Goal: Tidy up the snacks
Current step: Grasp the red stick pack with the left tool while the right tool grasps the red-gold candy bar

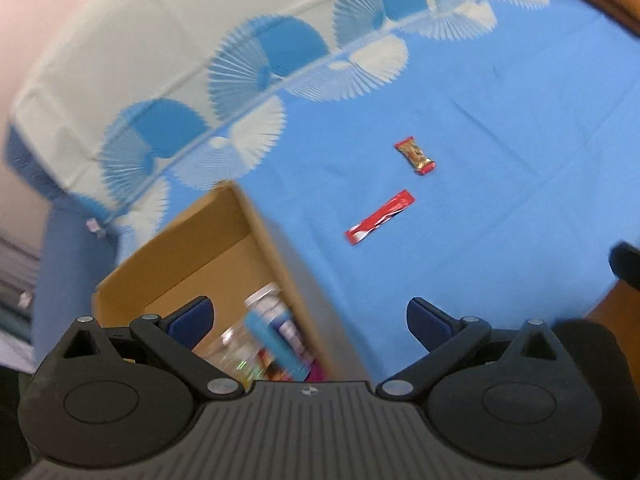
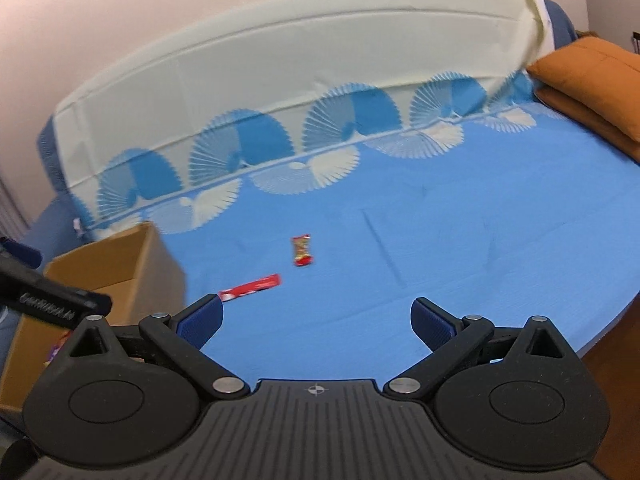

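Both tools gape wide and empty. Left tool (image 1: 308, 322) hangs over the cardboard box (image 1: 224, 236) already holding snacks. Ahead and slightly right of it on the blue bedsheet (image 1: 500, 120) lie the red stick packet (image 1: 379, 217), long axis slanting away rightward, then the small candy wrapper (image 1: 415, 155). Right tool (image 2: 316, 322) seems nearer the stick packet (image 2: 250, 287), just ahead-left.

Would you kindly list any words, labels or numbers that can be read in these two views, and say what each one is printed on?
None can be read with confidence.
Long red packet: white marks, blurred.
Small red-and-gold wrapper: print too small.
Items inside the cardboard box: labels smeared by motion blur.
Left gripper body, seen from the right wrist: a white word, too blurred to read.
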Motion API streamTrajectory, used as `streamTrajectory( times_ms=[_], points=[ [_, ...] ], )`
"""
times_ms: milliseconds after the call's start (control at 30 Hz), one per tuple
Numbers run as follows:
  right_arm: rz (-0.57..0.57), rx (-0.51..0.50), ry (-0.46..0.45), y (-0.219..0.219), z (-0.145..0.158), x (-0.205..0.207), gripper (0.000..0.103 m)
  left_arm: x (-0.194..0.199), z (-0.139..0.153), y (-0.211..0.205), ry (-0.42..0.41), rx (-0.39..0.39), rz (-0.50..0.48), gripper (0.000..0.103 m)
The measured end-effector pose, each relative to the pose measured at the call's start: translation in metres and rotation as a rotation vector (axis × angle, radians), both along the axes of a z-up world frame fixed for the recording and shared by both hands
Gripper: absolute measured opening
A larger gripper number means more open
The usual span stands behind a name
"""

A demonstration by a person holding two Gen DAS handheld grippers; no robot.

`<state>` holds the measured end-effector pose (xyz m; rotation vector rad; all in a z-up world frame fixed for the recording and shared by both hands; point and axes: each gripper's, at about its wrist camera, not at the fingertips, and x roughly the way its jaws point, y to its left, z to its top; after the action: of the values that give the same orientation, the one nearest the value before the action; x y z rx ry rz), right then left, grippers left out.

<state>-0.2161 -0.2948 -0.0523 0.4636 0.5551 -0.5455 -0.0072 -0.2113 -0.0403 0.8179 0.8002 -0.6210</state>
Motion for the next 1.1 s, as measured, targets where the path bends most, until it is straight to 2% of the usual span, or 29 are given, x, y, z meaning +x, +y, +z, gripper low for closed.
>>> streamTrajectory(
  times_ms=[167, 300, 433, 567, 700, 800, 833, 933, 1000, 1100],
  points=[
    [-0.019, 0.029, 0.061, -0.034, -0.030, 0.035, 0.100, 0.051, -0.054, -0.069, 0.045, 0.108, -0.050, 0.103],
    [-0.013, 0.030, 0.115, -0.066, -0.060, 0.079, 0.100, 0.097, -0.105, -0.110, 0.090, 0.189, -0.029, 0.103],
    [-0.004, 0.043, 0.160, -0.100, -0.092, 0.127, 0.100, 0.136, -0.142, -0.132, 0.167, 0.215, -0.007, 0.103],
    [0.035, 0.058, 0.188, -0.116, -0.124, 0.173, 0.100, 0.158, -0.163, -0.141, 0.193, 0.224, -0.024, 0.103],
    [0.134, 0.024, 0.208, -0.114, -0.158, 0.219, 0.100, 0.177, -0.170, -0.143, 0.255, 0.209, -0.052, 0.103],
    [0.163, -0.005, 0.220, -0.114, -0.178, 0.249, 0.101, 0.192, -0.170, -0.140, 0.215, 0.200, -0.018, 0.103],
    [0.162, -0.001, 0.225, -0.118, -0.184, 0.256, 0.103, 0.198, -0.170, -0.137, 0.232, 0.183, -0.004, 0.103],
    [0.185, -0.125, 0.234, -0.116, -0.195, 0.276, 0.103, 0.209, -0.171, -0.136, 0.291, 0.164, 0.048, 0.103],
    [0.206, -0.136, 0.206, -0.119, -0.197, 0.279, 0.103, 0.207, -0.170, -0.139, 0.276, 0.165, 0.023, 0.103],
    [0.227, -0.139, 0.197, -0.125, -0.197, 0.281, 0.103, 0.196, -0.167, -0.141, 0.231, 0.164, -0.068, 0.100]
  ],
)
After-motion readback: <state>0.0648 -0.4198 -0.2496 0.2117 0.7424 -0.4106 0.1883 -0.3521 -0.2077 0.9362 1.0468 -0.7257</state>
